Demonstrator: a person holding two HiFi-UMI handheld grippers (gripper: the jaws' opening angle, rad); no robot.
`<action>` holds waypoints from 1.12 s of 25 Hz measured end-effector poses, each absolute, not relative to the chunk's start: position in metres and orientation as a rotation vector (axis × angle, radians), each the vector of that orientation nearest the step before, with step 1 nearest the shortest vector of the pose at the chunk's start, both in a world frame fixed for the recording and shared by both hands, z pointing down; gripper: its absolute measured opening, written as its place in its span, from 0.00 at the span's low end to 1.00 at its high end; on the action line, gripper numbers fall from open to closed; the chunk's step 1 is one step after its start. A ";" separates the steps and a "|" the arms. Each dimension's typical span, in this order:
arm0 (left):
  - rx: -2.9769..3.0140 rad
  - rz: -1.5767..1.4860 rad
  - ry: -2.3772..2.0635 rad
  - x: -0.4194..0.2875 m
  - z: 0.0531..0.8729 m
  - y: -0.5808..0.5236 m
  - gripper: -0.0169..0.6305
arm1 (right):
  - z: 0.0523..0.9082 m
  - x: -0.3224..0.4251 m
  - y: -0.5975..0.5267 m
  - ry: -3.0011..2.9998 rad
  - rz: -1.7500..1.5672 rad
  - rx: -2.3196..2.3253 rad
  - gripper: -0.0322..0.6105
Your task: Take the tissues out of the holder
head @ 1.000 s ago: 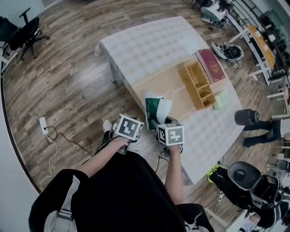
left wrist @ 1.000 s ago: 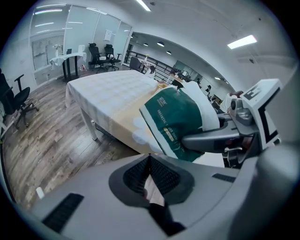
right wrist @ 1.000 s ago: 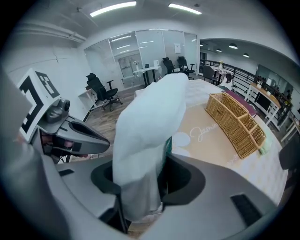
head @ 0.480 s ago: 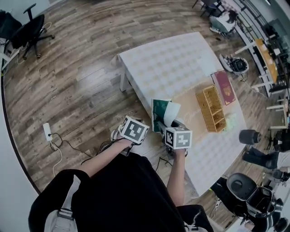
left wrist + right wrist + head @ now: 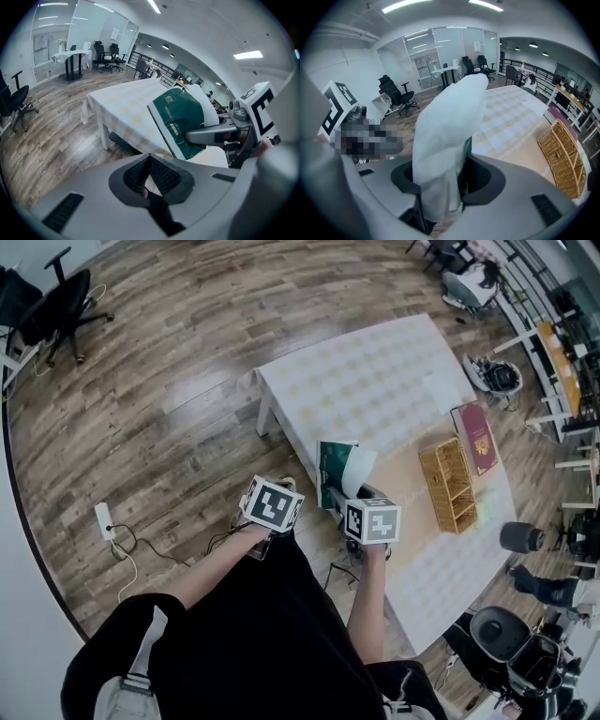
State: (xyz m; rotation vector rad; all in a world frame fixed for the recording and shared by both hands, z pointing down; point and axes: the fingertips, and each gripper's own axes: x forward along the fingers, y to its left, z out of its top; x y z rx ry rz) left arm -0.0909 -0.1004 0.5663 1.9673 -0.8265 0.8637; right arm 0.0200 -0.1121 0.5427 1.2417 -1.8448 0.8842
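In the last second both grippers were carried level along the near edge of the table (image 5: 375, 371), and the tissue pack (image 5: 334, 471) travelled with them. The right gripper (image 5: 439, 180) had its jaws partly apart and pressed on the pack. A white tissue (image 5: 447, 122) stood up from between its pads, with a strip of the green wrapper just behind it. This hold did not change during the move. The left gripper (image 5: 150, 157) had its jaws closed together with nothing that I could see between them. It hung over the floor, just off the table's near edge and beside the pack.

The pack was already out of the wicker holder (image 5: 450, 486), which stood on the table, well apart from the pack and farther toward the table's right end. The compartments that showed looked empty. I judge therefore that the taking-out itself was done, and that what remained was to put the pack down on the table or to draw the loose tissue from it.

Compared with the earlier frames, the grippers were now nearer to the table's left corner and its leg, so the person had gone along the edge. The holder and the red book (image 5: 476, 439) kept their places on the table. The pack stood upright in the same way, with its white tissue toward the table's right end.
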 end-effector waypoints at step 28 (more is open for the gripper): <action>2.026 1.056 -0.756 -0.040 0.563 -0.310 0.04 | 0.566 0.023 -0.308 -1.836 0.940 1.238 0.39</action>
